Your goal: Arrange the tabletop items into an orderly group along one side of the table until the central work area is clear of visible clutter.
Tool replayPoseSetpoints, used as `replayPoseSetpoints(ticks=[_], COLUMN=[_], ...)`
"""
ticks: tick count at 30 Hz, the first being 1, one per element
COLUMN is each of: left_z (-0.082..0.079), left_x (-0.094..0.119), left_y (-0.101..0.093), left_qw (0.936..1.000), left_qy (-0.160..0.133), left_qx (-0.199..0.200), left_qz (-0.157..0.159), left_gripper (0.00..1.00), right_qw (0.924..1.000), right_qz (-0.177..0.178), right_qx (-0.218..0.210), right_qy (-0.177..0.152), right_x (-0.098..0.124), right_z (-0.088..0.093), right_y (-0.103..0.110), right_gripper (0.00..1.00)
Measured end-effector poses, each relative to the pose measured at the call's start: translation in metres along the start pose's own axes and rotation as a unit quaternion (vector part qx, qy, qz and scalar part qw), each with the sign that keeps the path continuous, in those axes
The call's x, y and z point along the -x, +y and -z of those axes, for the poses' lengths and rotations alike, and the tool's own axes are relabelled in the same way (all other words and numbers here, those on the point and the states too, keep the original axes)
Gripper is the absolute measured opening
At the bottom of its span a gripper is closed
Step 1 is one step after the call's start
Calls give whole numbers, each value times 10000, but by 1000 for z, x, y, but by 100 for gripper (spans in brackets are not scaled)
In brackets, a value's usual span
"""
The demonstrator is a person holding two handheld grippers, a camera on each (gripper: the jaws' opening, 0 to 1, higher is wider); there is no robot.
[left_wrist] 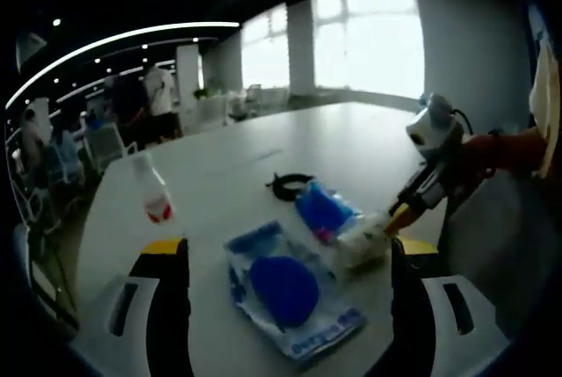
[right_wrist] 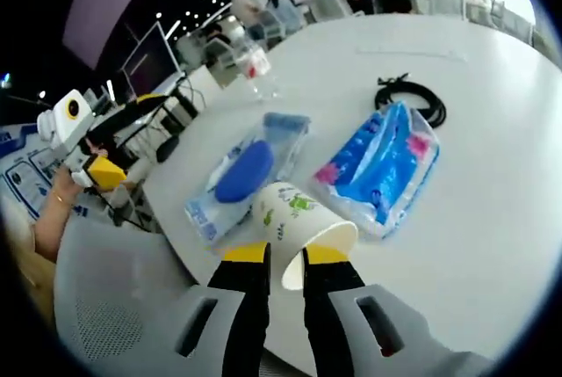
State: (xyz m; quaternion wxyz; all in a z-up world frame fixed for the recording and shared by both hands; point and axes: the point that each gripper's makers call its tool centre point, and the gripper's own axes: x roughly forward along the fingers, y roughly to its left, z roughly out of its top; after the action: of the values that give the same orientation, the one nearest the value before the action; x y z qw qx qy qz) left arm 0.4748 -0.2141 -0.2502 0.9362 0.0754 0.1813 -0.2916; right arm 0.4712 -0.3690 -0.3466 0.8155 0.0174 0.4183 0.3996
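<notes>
Pinching the rim of a white paper cup (right_wrist: 297, 219) between its yellow-tipped jaws, the right gripper (right_wrist: 285, 254) held the cup tilted on its side just above the near edge of the white table (right_wrist: 492, 219), the cup's open mouth turned toward the camera and green printing showing on its wall. Just beyond the cup in the right gripper view lay a clear packet with a round blue item inside (right_wrist: 241, 175), and beside it, to the right, a blue packet with pink marks (right_wrist: 379, 166); the two lay near each other but apart. Past the blue packet a coiled black cable (right_wrist: 411, 96) rested on the tabletop, and farther off a clear plastic bottle with a red label (right_wrist: 255, 65) stood upright. In the left gripper view, the left gripper (left_wrist: 285, 258) had its black, yellow-tipped jaws spread wide apart and gripped nothing; between them sat the clear packet with the blue round item (left_wrist: 288, 289). Just behind that lay the blue packet (left_wrist: 323, 210), with the paper cup (left_wrist: 362, 238) at its right, clamped by the right gripper (left_wrist: 397, 217) reaching in from that side. Behind these were the black cable (left_wrist: 288, 185) and, well to the left, the bottle (left_wrist: 151, 188). At the far side people (left_wrist: 132, 100) stood by chairs (left_wrist: 105, 144) before bright windows (left_wrist: 369, 39)
</notes>
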Motion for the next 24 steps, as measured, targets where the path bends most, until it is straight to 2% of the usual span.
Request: replayPoseSetpoints(ticks=[2, 4, 5, 8, 14, 18, 24], left_z=[1, 2, 2, 0, -5, -8, -6], left_x=[-1, -3, -4, -6, -6, -6, -7], left_y=[-3, -5, -8, -13, -25, -30, -30], left_qw=[10000, 9999, 9998, 9996, 9992, 9989, 9984], left_qy=[30, 78, 108, 94, -52, -97, -43], left_qx=[-28, -113, -161, -211, -248, -221, -365], left_qz=[34, 50, 78, 180, 322, 404, 431], left_gripper=[91, 91, 91, 90, 88, 88, 88], right_qw=[9997, 9997, 9996, 9995, 9980, 9982, 9955], right_qz=[-4, -4, -115, -207, -313, -499, -595], right_qx=[243, 246, 240, 224, 529, 322, 739], right_qy=[8, -10, -34, -35, -116, -112, -34], right_x=[0, 0, 0, 1, 4, 6, 12], right_z=[-1, -2, -3, -4, -11, -13, -19], right_y=[1, 2, 5, 10, 19, 28, 44], right_gripper=[5, 3, 1, 1, 1, 1, 1])
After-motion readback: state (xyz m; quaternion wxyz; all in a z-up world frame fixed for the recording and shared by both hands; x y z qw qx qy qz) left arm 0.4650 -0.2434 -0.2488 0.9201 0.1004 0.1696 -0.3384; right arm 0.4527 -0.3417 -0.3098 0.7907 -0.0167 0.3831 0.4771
